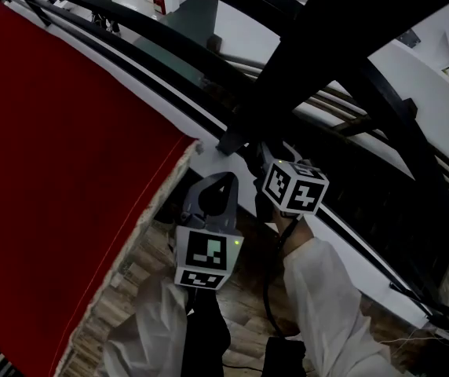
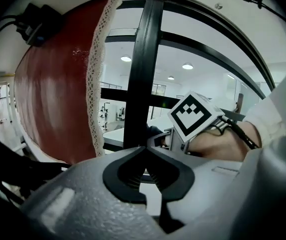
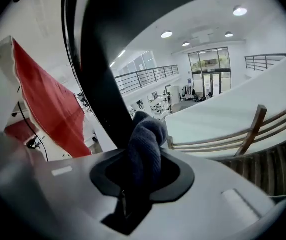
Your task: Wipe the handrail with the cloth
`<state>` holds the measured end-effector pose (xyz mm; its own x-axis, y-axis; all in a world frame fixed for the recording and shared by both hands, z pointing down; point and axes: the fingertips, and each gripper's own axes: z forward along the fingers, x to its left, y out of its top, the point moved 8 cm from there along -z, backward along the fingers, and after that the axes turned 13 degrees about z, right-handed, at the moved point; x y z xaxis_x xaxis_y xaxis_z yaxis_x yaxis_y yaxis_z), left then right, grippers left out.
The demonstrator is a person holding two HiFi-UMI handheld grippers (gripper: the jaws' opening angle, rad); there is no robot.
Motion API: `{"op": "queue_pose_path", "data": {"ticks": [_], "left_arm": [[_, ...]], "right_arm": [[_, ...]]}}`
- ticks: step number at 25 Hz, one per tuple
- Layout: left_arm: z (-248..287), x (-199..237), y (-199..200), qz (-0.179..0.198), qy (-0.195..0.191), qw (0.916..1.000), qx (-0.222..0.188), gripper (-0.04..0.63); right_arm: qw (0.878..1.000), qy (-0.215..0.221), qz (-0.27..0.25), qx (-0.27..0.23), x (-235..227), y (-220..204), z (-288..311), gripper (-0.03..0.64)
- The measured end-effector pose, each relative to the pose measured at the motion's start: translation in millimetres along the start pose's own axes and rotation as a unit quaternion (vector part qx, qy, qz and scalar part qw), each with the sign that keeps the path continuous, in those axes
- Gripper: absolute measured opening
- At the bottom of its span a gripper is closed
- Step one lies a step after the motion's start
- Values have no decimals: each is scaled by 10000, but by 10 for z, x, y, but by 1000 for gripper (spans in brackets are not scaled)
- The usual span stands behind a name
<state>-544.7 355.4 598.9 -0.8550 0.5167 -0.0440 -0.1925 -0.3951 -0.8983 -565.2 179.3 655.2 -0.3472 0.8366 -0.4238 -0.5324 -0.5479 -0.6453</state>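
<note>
Red fabric: fills the head view from 8 to 11 o'clock. It hangs flat, with a pale lace edge on its 3 o'clock side.
Handrail: a thick black rail that runs from 1 o'clock down to the centre of the head view. Thinner black bars fan out beside it.
Wooden floor: pale planks at 6 o'clock, below the grippers.
White sleeves: at 5 and 7 o'clock, one behind each gripper.
Right gripper: at the centre of the head view, close under the rail. Its jaws are clamped on the cloth.
Left gripper: just at 7 o'clock of the right one. Its jaws are pressed together with nothing between them, and it points at a black upright post.
Cloth: dark blue-grey knit that bulges out above the right jaws. Its top lies right against the black bar at 11 o'clock, and contact cannot be told.
</note>
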Motion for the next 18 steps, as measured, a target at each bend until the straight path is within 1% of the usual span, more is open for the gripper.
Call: {"op": "queue_pose_path", "data": {"ticks": [3, 6, 11, 18], "left_arm": [[-21, -55, -55, -104, 33, 9999, 0, 2], [-53, -44, -92, -26, 40, 10000, 52, 2], [-116, 89, -95, 1, 115, 9999, 111, 2], [-125, 53, -72, 219, 9, 9995, 230, 2]], "right_arm": [[10000, -13, -51, 51, -87, -17, 38, 92], [10000, -5, -81, 50, -64, -23, 64, 92], [9995, -206, -235, 5, 47, -23, 64, 92], [9994, -352, -6, 45, -225, -69, -128, 92]]}}
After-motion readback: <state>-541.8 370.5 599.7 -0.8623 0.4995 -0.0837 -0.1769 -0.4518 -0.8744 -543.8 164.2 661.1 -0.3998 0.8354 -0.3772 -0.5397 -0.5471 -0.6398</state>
